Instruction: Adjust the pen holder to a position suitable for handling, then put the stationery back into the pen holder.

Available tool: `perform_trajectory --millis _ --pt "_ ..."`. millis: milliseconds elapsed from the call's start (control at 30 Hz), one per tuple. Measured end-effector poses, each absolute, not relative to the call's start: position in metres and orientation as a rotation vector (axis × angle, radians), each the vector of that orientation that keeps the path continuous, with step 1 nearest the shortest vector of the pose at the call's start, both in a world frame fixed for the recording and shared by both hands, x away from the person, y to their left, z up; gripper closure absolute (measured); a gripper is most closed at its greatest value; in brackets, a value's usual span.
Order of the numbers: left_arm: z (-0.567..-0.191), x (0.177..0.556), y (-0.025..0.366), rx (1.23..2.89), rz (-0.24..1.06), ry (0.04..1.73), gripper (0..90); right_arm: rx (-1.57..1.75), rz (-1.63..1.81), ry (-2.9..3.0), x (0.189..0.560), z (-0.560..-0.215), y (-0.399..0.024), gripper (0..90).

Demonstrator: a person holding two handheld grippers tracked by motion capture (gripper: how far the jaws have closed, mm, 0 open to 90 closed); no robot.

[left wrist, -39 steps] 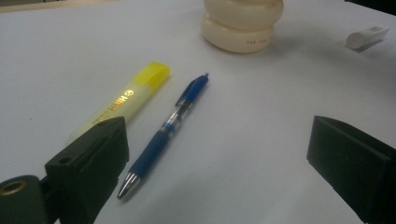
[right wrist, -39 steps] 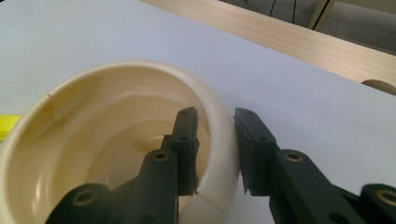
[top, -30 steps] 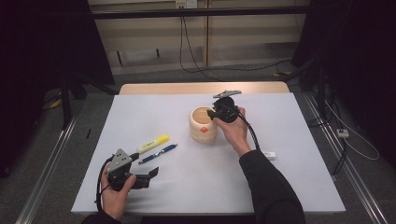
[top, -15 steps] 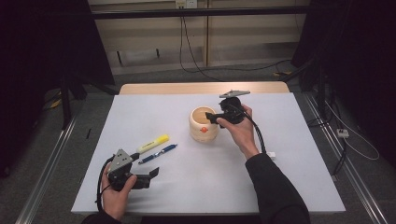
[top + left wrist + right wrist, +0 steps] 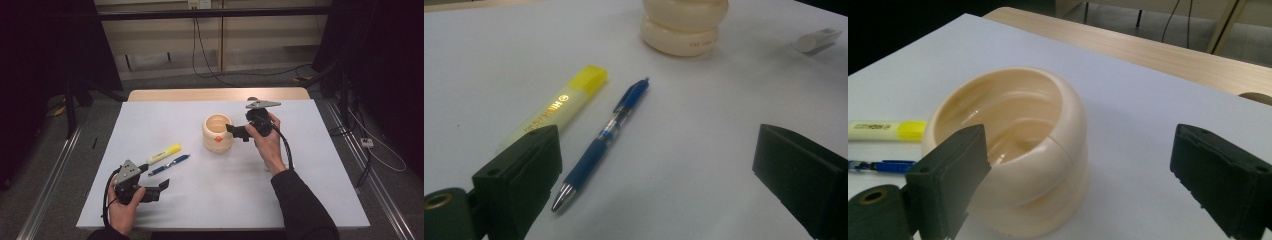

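At the table's (image 5: 320, 165) near-left corner, the left gripper (image 5: 161, 188) rests low in the hand, jaws wide, nothing between them. Just beyond it lie a highlighter (image 5: 164, 154) and a blue pen (image 5: 169, 164), side by side, both flat on the white top; in the left gripper view the pen's tip points toward the jaws. Mid-table stands the cream cup (image 5: 217, 133), upright, mouth open. Just right of it the right gripper (image 5: 233, 131) hovers near the rim; its jaws have just been opening and stand wide, nothing between them. A small white object (image 5: 818, 39) lies further right.
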State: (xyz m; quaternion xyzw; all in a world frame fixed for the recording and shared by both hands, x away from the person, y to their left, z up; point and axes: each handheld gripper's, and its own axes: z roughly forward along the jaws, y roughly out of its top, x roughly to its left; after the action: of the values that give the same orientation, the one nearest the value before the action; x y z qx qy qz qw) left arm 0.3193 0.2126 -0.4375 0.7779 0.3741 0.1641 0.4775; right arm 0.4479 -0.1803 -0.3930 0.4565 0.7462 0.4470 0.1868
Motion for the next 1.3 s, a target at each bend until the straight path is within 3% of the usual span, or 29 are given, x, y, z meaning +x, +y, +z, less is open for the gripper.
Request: perform_trajectory --millis 367,900,1300 --pt "-0.437 0.317 0.214 1.903 0.419 0.926 5.6 1.318 1.307 2.079 0.431 -0.394 -0.192 3.3" --pt "-0.436 0.313 0.216 1.900 0.436 0.923 5.7 1.226 1.279 2.165 0.409 -0.392 -0.199 8.8" --pt "-0.435 0.313 0.214 1.908 0.435 0.908 5.7 1.215 1.330 2.103 0.398 -0.402 -0.229 15.2"
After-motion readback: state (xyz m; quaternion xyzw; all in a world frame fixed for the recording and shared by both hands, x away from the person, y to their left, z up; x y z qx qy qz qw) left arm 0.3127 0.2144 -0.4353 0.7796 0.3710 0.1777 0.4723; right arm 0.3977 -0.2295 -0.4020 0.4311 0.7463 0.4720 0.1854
